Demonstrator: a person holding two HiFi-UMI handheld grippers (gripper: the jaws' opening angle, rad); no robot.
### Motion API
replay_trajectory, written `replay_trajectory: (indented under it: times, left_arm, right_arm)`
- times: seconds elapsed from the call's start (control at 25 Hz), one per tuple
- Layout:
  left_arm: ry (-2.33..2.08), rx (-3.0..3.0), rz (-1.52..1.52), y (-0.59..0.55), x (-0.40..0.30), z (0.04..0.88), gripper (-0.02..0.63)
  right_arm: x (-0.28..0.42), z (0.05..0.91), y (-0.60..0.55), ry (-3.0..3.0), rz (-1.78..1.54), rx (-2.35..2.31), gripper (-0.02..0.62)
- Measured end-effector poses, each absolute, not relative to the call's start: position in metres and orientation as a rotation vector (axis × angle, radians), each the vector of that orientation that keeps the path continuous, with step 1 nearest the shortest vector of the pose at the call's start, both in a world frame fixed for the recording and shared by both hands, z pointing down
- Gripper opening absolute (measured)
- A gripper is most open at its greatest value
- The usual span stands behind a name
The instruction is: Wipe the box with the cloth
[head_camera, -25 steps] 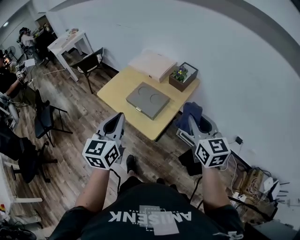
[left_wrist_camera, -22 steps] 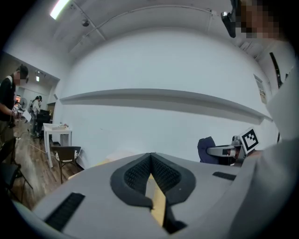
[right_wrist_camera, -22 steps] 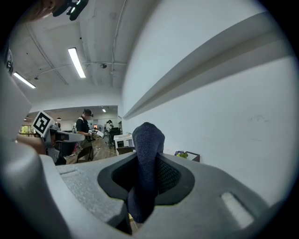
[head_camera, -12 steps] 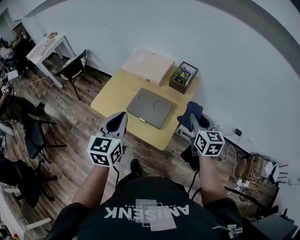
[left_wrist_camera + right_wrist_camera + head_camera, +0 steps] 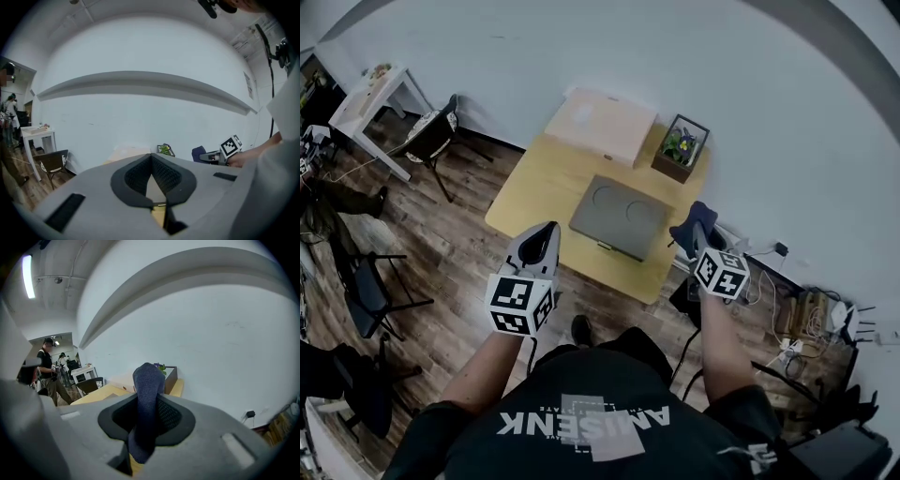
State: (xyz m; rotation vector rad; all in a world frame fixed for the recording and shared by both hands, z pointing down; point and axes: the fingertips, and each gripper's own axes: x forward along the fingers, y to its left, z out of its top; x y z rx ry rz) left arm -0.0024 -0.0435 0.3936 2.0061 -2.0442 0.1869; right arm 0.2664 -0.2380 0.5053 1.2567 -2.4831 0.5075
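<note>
1. The surface, a yellow top set against the wall, carries everything to be worked on. The person stands short of its near edge, so nothing is within reach yet.
2. The pale box lies flat at the back, by the wall.
3. The grey box lies flat in the middle, nearer the person, with two round dents in its lid. Which of the two is meant for wiping I cannot tell. The grey one is the easier to reach.
4. The left tool is clenched on nothing, tips together. It is held out over the floor, likely kept free to steady a box.
5. The right tool is clenched on the cloth, near the surface's right near corner and not touching it.
6. The planter stands at the back right corner, just beside the pale box, and may crowd a wipe there.
7. The cloth, dark blue, sticks up past the tips, so a loose fold is ready to meet a lid.
</note>
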Motion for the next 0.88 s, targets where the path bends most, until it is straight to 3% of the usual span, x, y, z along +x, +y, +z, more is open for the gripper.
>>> replay_trajectory:
  times: [0.32,0.88]
  left_arm:
    - [-1.972,1.966,0.237,-0.051,-0.016,0.414,-0.003]
    - [-2.012,1.872,0.461,-0.069,-0.018,0.431,-0.003]
  right_arm:
    - [0.261,0.575,-0.271,-2.331,0.677,1.278,0.086]
    - [0.23,0.653,-0.318,-2.236,0.664,1.203,0.086]
